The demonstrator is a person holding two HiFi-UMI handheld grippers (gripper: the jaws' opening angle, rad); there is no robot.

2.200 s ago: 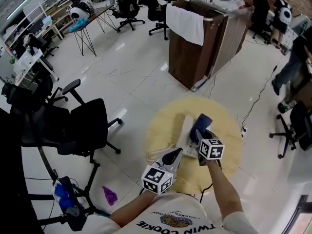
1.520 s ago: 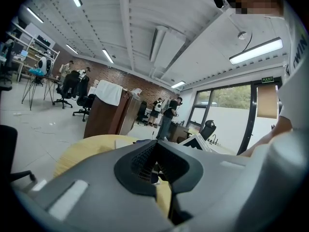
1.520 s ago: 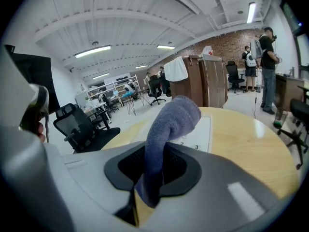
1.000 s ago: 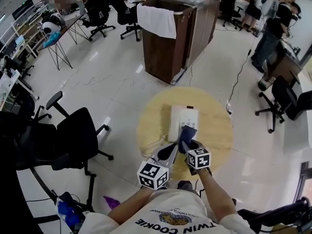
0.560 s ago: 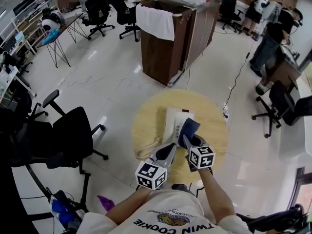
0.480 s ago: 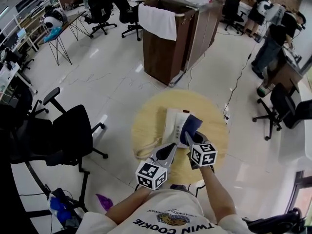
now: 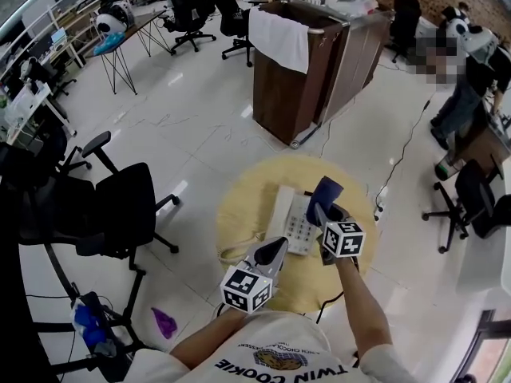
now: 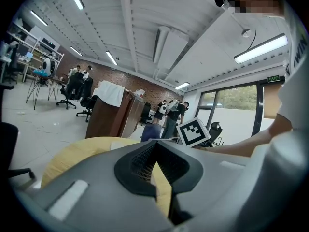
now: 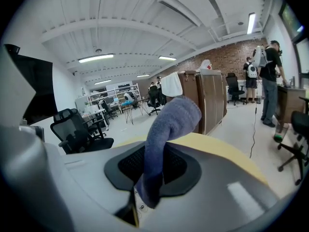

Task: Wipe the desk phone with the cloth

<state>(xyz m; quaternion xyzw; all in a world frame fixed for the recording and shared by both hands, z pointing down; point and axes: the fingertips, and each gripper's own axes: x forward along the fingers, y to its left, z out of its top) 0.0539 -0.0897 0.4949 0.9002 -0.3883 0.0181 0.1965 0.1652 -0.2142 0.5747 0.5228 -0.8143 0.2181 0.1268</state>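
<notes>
A white desk phone [image 7: 292, 220] lies on the round yellow table [image 7: 255, 206], its coiled cord [image 7: 238, 251] trailing off to the left. My right gripper [image 7: 323, 211] is shut on a blue cloth [image 7: 325, 190], which stands up over the phone's far right edge. In the right gripper view the cloth [image 9: 170, 122] rises from between the jaws of the right gripper [image 9: 148, 180], with the table top beyond it. My left gripper [image 7: 274, 248] hovers just short of the phone's near edge. Seen in the left gripper view, the left gripper [image 8: 153, 159] has its jaws together with nothing between them.
A brown wooden cabinet [image 7: 331, 70] with a white towel [image 7: 279, 38] draped over it stands beyond the table. A black office chair [image 7: 120, 206] is at the left, another [image 7: 471, 202] at the right. A cable [image 7: 399, 166] runs across the floor.
The right gripper has carried the cloth from the phone's near end up across it to its far right edge. The left gripper has stayed near the phone's front.
</notes>
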